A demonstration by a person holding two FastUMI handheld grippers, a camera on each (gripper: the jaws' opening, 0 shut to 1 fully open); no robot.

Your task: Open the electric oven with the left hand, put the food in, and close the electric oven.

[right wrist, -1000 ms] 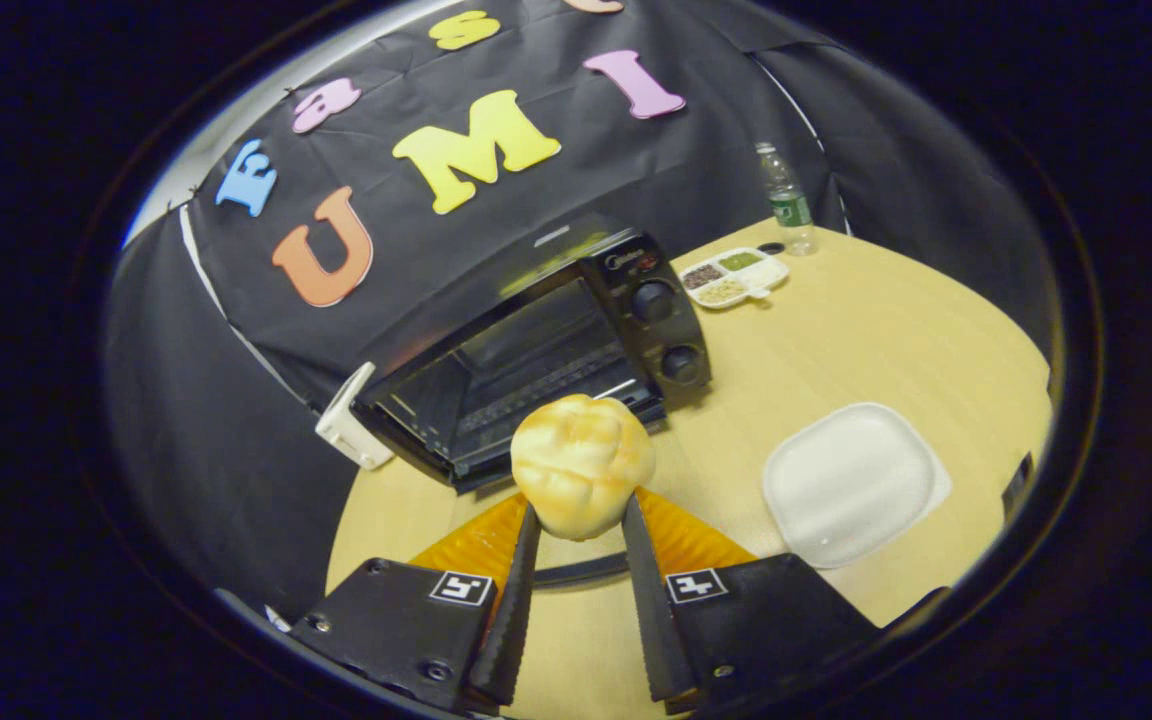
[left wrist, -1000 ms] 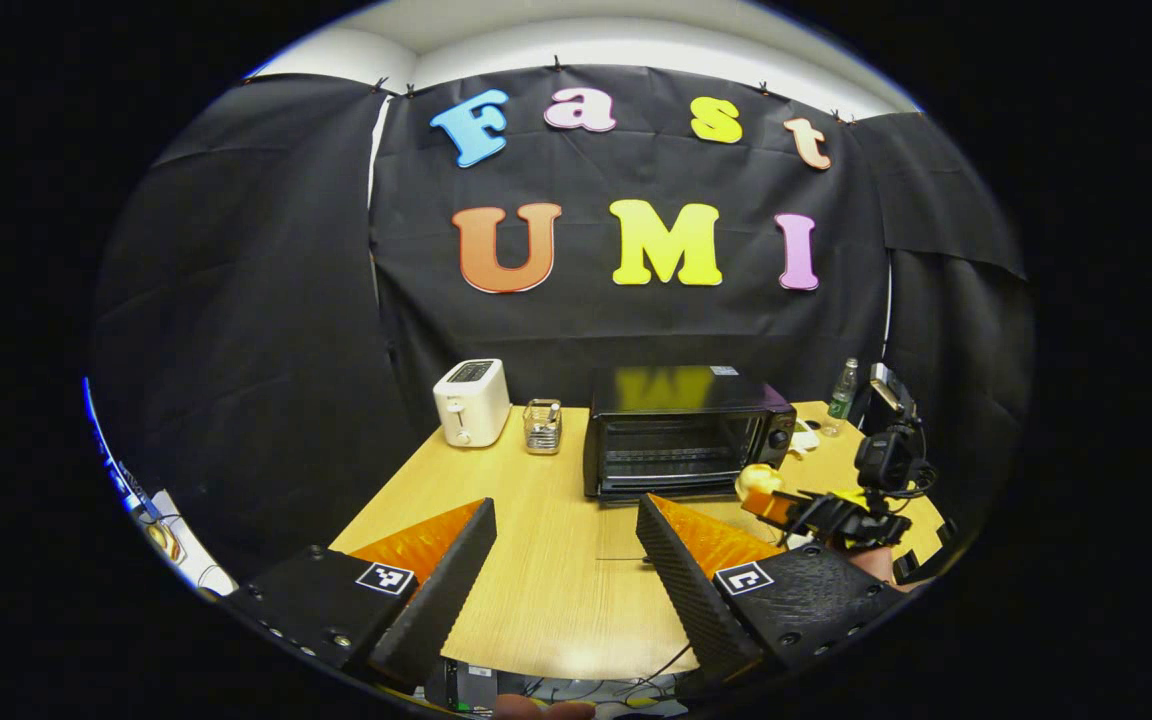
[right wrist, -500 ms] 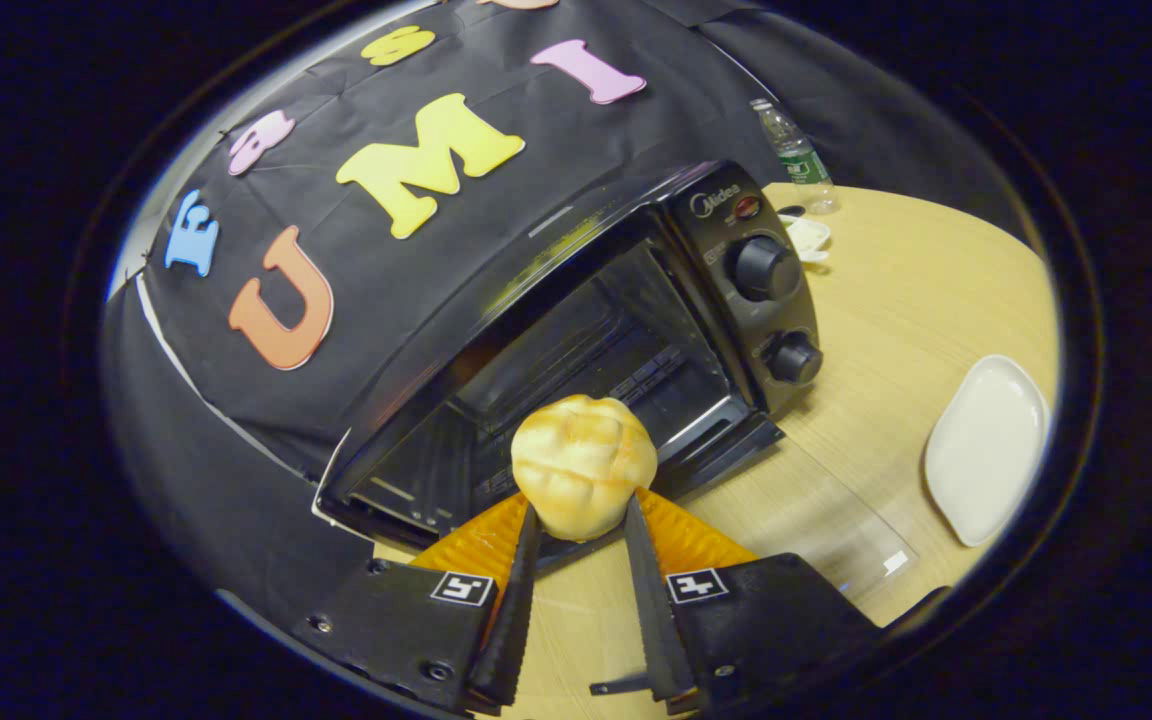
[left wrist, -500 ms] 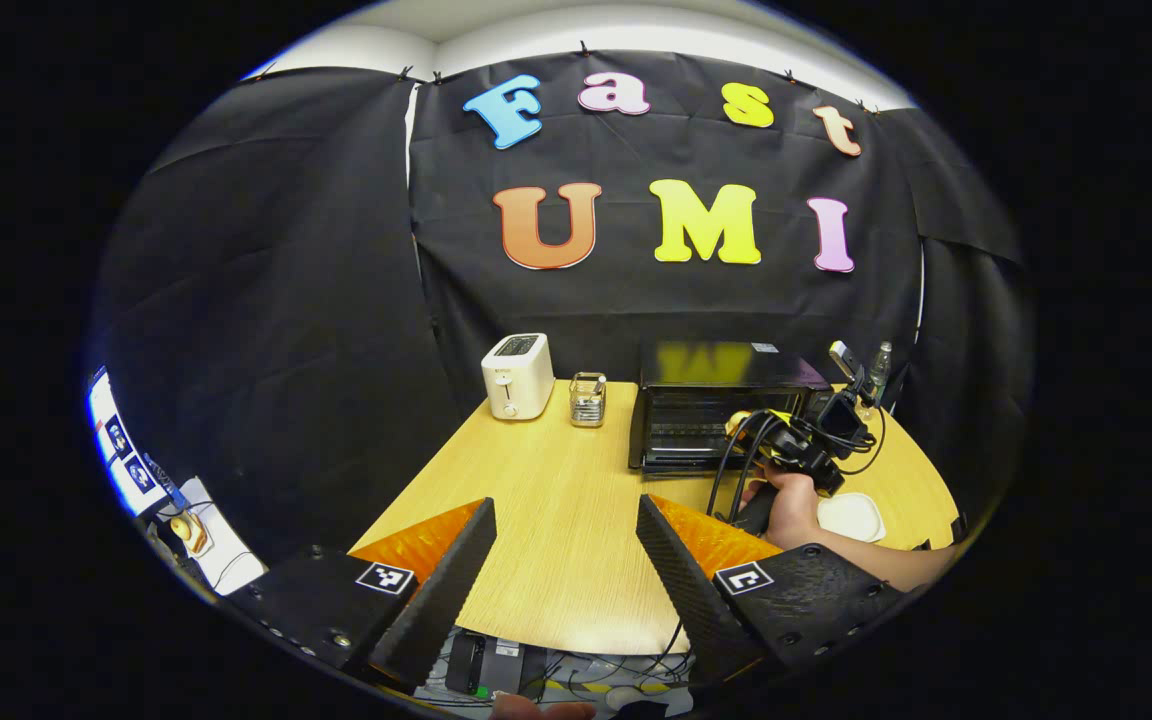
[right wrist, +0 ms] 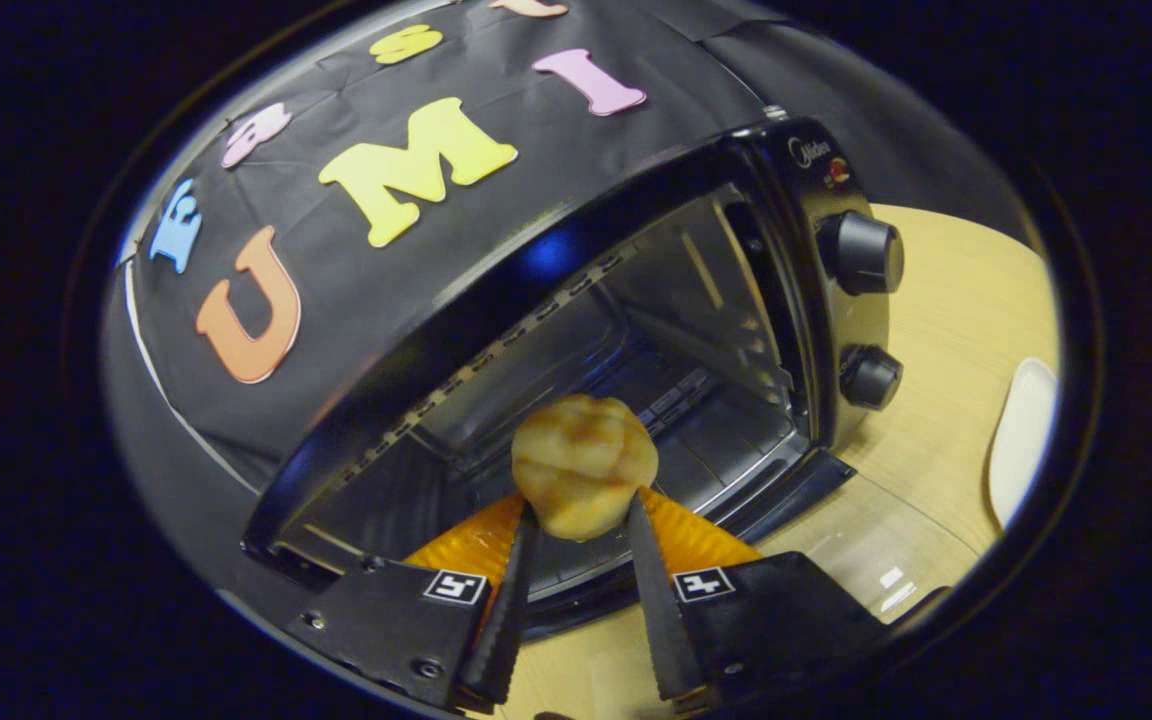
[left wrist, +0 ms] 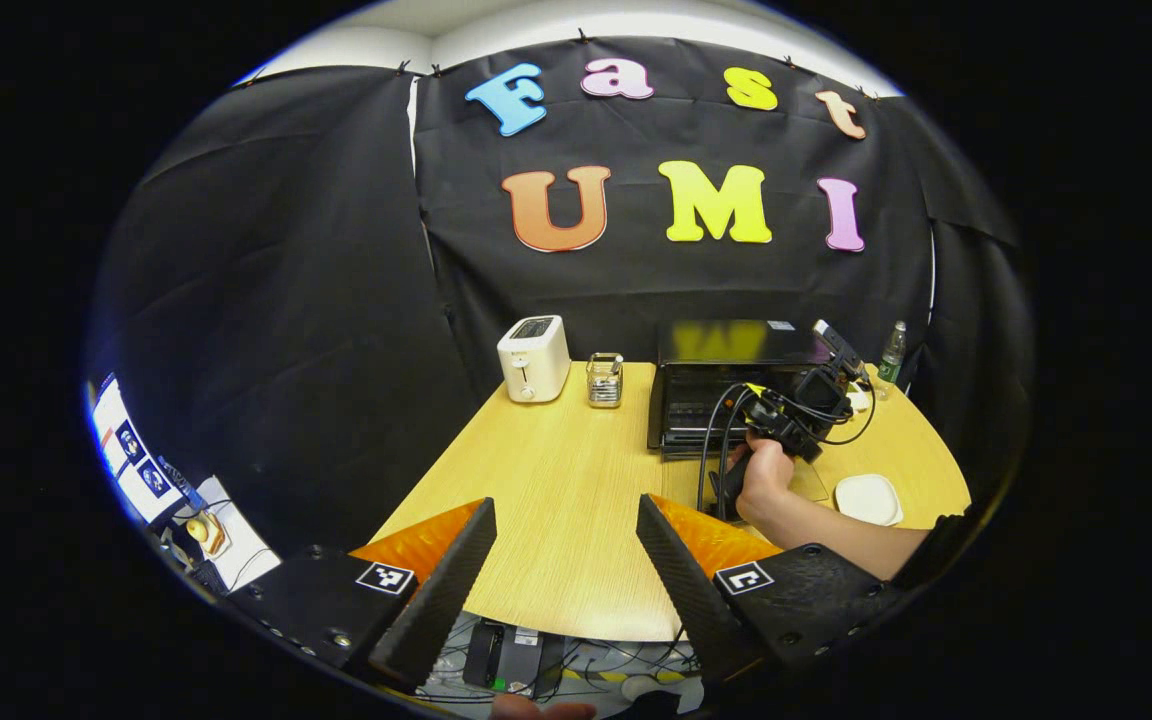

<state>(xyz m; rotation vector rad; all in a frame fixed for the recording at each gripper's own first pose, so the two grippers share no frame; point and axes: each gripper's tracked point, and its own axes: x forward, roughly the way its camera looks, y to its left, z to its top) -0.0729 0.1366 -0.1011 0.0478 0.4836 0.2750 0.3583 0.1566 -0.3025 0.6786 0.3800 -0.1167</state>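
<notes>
Right tongs point(right wrist: 576, 535): closed on the bun point(right wrist: 583, 478), 1 finger pressing each side; the bun sits just past the fingertips, at the mouth of the oven cavity.
Left tongs point(left wrist: 564, 545): open, nothing between the fingers; held low over the near edge of the bench point(left wrist: 556, 500), well apart from the oven.
Oven point(right wrist: 636, 330): door point(right wrist: 836, 560) folded down flat toward the bench, cavity open; in the right gripper view it spans from 9 o'clock to 3 o'clock, tilted. 2 knobs on the control panel, upper knob point(right wrist: 861, 253) at 2 o'clock, lower knob point(right wrist: 870, 377) at 3 o'clock.
Oven, left gripper view point(left wrist: 726, 345): at 1 o'clock on the far side of the bench, against the cloth wall.
Right hand point(left wrist: 761, 480): holds the right tongs' handle in front of the oven, forearm entering from 4 o'clock; cables hang from the device.
White plate point(left wrist: 868, 498): on the bench at 3 o'clock in the left gripper view, just right of the forearm; its edge point(right wrist: 1016, 440) shows at 3 o'clock in the right gripper view.
Toaster point(left wrist: 534, 357): white, at 12 o'clock, left of the oven.
Metal holder point(left wrist: 604, 380): between the toaster and the oven.
Bottle point(left wrist: 892, 352): upright at 2 o'clock, right of the oven.
</notes>
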